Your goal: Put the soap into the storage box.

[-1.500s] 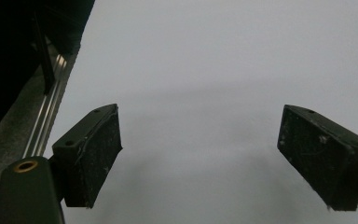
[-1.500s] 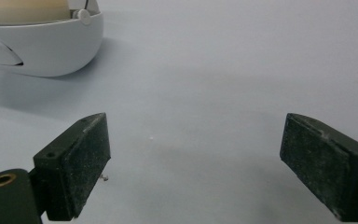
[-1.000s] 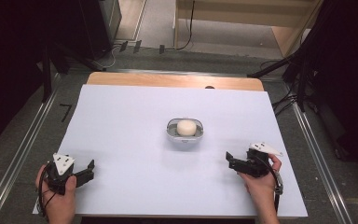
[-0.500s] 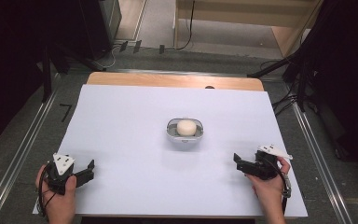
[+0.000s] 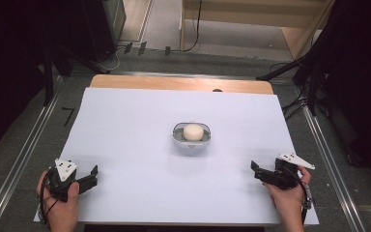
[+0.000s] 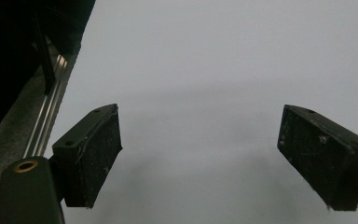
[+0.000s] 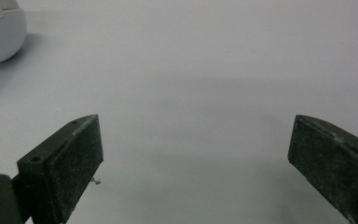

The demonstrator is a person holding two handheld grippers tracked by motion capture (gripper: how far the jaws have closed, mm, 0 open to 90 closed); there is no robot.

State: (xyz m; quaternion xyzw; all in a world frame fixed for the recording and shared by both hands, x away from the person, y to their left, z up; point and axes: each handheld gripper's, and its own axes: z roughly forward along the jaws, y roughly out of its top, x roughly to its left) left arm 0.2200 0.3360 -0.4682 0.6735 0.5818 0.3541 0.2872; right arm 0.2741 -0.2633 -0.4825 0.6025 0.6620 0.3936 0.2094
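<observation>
A small grey-white bowl (image 5: 192,137) with a pale round lump (image 5: 192,131) in it sits at the middle of the white sheet; its rim also peeks in at the top left of the right gripper view as the bowl (image 7: 0,32). My left gripper (image 5: 91,177) rests at the near left corner, open and empty, its jaws wide over bare sheet in the left gripper view (image 6: 200,158). My right gripper (image 5: 257,171) is at the near right, jaws still opening, with nothing between them (image 7: 196,168).
The white sheet (image 5: 125,125) covers a wooden table whose bare strip (image 5: 174,83) shows at the far edge. Metal rails (image 5: 24,154) run along both sides, with dark stands and cables beyond. A metal rail (image 6: 51,112) also borders the sheet in the left gripper view.
My right hand has drawn back from the bowl toward the near right corner of the sheet. The left hand has not moved.
</observation>
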